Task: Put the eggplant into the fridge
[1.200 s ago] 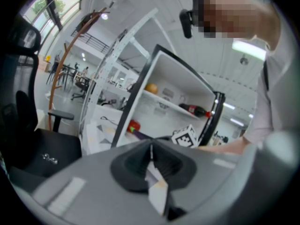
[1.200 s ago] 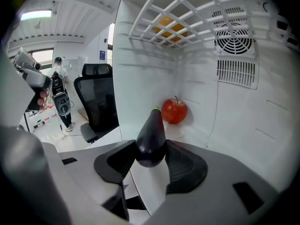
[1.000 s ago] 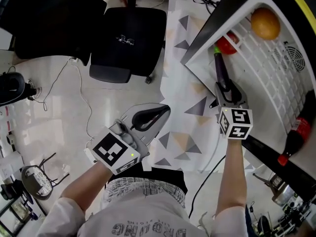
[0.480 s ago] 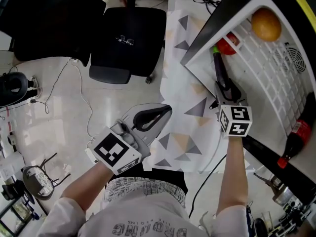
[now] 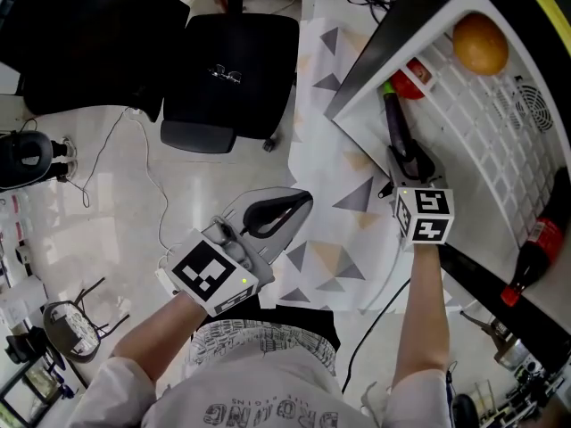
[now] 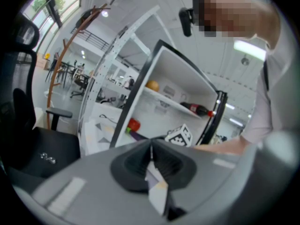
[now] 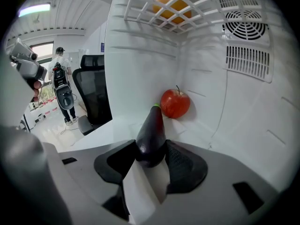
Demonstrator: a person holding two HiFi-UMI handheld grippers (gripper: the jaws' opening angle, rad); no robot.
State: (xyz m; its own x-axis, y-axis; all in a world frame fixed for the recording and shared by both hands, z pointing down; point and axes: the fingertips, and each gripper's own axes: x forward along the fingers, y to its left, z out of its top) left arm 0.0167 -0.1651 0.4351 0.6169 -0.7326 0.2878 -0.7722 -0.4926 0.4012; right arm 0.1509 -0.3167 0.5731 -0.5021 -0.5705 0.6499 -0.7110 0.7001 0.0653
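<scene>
red apple [image 7: 175, 103]: just beyond right fingers [image 7: 187, 165] | orange [image 7: 169, 4]: high above them | black chair [image 7: 96, 90]: far to their left

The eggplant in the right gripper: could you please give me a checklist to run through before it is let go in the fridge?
1. Grip on the eggplant: ok. The right gripper has its pads pressed on the thick end.
2. Eggplant inside the fridge: ok. It lies past the front edge, below the wire shelf.
3. Eggplant resting on the fridge floor: cannot tell. No view shows contact underneath.
4. Green tip clear of the apple: cannot tell. The tip sits right beside it.
5. Left gripper out of the way: ok. Its jaws are together with nothing between them, outside the fridge.
</scene>
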